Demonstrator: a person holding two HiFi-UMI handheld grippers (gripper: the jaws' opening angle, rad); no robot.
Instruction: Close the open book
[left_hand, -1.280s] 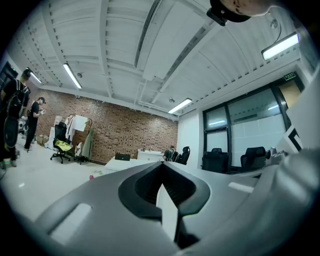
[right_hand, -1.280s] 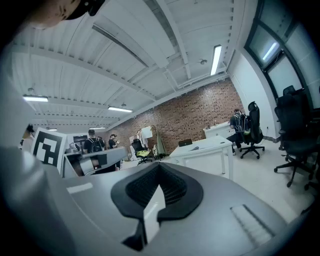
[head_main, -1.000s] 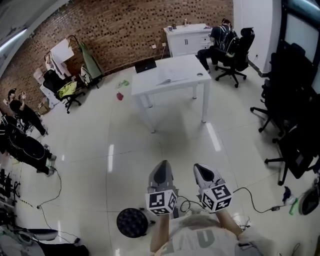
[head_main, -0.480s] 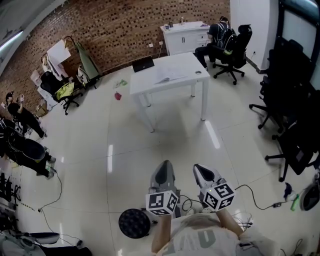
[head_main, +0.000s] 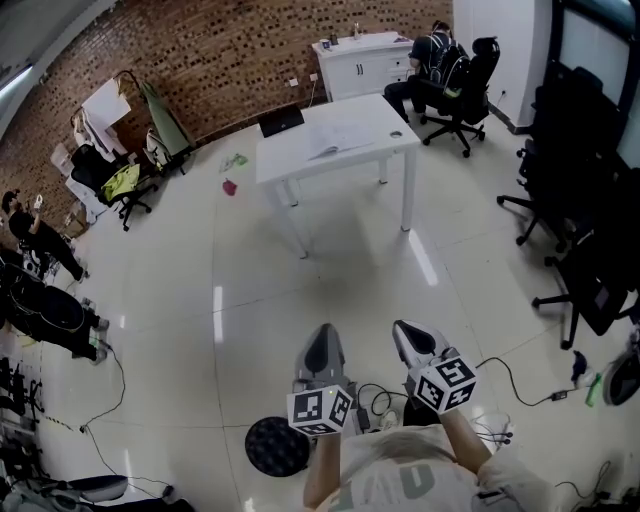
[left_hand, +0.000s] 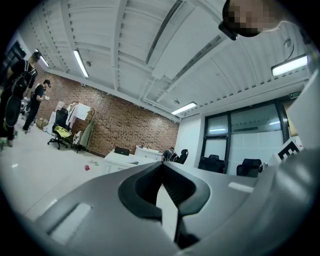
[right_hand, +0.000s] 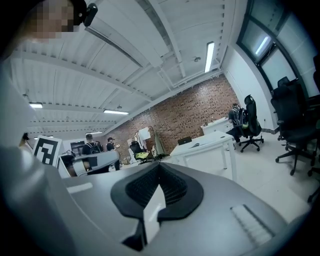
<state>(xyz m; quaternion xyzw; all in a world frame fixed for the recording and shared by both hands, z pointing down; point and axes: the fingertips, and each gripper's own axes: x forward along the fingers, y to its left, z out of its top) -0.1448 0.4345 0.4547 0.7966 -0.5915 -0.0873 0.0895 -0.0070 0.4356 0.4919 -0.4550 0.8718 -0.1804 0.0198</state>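
Observation:
The open book (head_main: 338, 141) lies flat on a white table (head_main: 300, 160) far across the room, next to a black laptop (head_main: 281, 121). Both grippers are held low in front of the person, well short of the table. The left gripper (head_main: 320, 342) is shut with nothing between its jaws, and its tips meet in the left gripper view (left_hand: 161, 164). Beside it, the right gripper (head_main: 408, 338) is also shut and empty, its tips together in the right gripper view (right_hand: 159, 166). The table (right_hand: 205, 145) shows small ahead of the right gripper.
Black office chairs (head_main: 575, 250) crowd the right side. A person sits at a chair (head_main: 440, 60) by white cabinets (head_main: 360, 58) behind the table. A round black stool (head_main: 278, 447) and cables (head_main: 520, 385) lie near the person's feet. People stand at the left (head_main: 40, 260).
Both grippers have sunk slightly in the head view and stayed shut. The table and book sit a little higher in the frame.

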